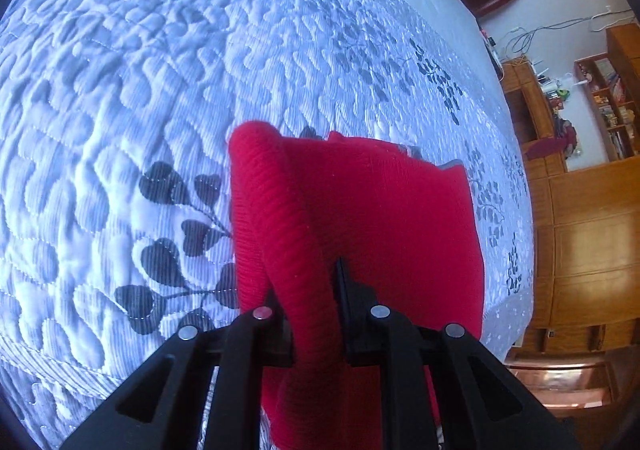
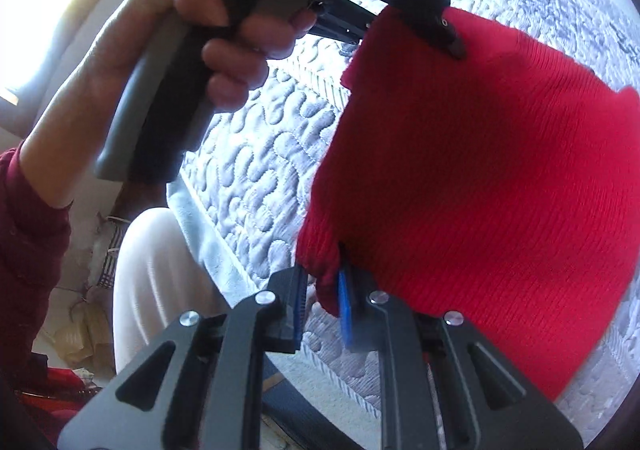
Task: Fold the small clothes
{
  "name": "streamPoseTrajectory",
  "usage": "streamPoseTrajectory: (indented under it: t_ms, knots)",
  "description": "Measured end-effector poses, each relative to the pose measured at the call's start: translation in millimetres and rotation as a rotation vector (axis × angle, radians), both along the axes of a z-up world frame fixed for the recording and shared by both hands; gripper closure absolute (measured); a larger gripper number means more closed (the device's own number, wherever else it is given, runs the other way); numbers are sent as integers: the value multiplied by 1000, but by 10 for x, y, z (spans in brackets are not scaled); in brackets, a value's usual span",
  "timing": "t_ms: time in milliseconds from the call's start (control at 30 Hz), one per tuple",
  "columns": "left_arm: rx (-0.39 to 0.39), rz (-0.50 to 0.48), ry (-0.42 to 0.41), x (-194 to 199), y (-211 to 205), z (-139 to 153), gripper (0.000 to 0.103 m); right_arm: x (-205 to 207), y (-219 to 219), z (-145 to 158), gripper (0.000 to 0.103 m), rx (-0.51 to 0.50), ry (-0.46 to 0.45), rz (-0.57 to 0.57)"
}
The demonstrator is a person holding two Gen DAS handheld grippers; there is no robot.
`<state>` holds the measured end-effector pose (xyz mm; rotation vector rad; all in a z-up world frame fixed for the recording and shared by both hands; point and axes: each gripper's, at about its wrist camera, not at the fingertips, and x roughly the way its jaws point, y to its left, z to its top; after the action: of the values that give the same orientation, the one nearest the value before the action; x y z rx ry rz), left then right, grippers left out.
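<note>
Red knit garment point(image 2: 480, 177) clamped in your left gripper point(image 1: 310, 310) and right gripper point(image 2: 324, 290), above quilted bedspread point(image 1: 160, 89).

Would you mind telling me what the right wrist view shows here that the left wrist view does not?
Only the right wrist view shows the person's hand squeezing the handle of the left gripper, the right gripper with blue pads pinching a corner of the cloth, and the person's white trousers. Only the left wrist view shows the wooden cabinets, the shelves and dark leaf prints on the quilt. Both show the red knit garment held up over the quilted bedspread.
</note>
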<state>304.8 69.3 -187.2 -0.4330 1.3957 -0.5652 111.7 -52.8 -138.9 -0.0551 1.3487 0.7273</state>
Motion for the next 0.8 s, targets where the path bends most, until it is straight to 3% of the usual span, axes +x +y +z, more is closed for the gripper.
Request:
streamPoseTrajectory:
  t_ms: [167,333,433,533,633,800]
  knots:
    - [17,-3,-24,-50,-11,22,83,-4,-62,26,72,40,28,-11]
    - [56,-44,-54,-289,-115,139,64,-74,-386,219,63,99,32,-57]
    - [74,-83,-84,-545,-135,182,58,-159,-858,394,54,101,4,-171]
    - [65,-84,-89,-794,-102,179,57,-229,-1340,431,53,75,10,-311]
    - [72,-80,-106,-983,-63,182,57,-262,-1703,307,47,26,49,-421]
    - [100,-66,-131,-1172,-70,207,57,-242,-1832,-122,45,103,184,-480]
